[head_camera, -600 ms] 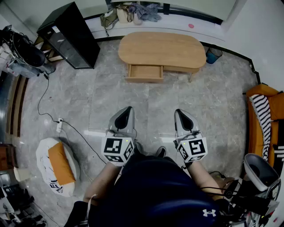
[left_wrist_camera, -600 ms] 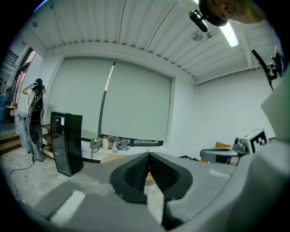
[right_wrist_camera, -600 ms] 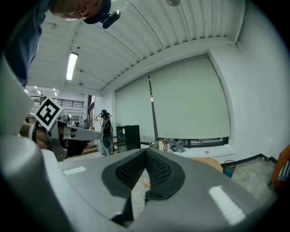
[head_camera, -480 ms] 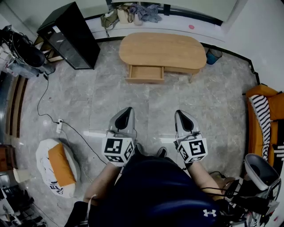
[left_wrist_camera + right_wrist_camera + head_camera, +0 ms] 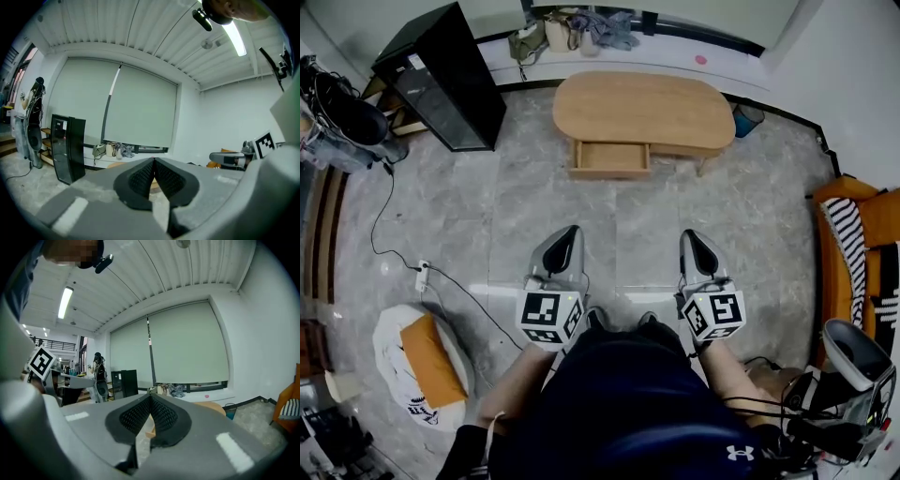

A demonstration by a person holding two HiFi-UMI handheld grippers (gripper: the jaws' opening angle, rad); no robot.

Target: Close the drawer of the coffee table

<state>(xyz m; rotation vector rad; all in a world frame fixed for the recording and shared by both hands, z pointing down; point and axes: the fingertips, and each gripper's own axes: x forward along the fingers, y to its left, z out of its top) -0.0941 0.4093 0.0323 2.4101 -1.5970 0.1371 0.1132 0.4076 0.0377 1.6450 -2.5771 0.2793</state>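
An oval wooden coffee table [image 5: 643, 108] stands on the grey tile floor at the far side of the head view. Its drawer [image 5: 609, 159] is pulled out toward me and looks empty. My left gripper [image 5: 572, 231] and right gripper [image 5: 688, 235] are held side by side close to my body, well short of the table. Both have their jaws shut with nothing between them. In the left gripper view the left gripper [image 5: 153, 161] hides most of the table. The right gripper [image 5: 150, 398] leaves a bit of the table [image 5: 211, 406] showing to its right.
A black cabinet [image 5: 441, 75] stands far left. A cable and power strip [image 5: 418, 275] lie on the floor at left, near a white and orange bag [image 5: 417, 361]. An orange sofa [image 5: 862, 244] lines the right. Bags and clothes [image 5: 581, 26] sit on the window ledge. A blue bin [image 5: 748, 118] is behind the table.
The head view has shifted slightly forward and the right gripper sits a little further right. Both grippers stay shut and the drawer stays open.
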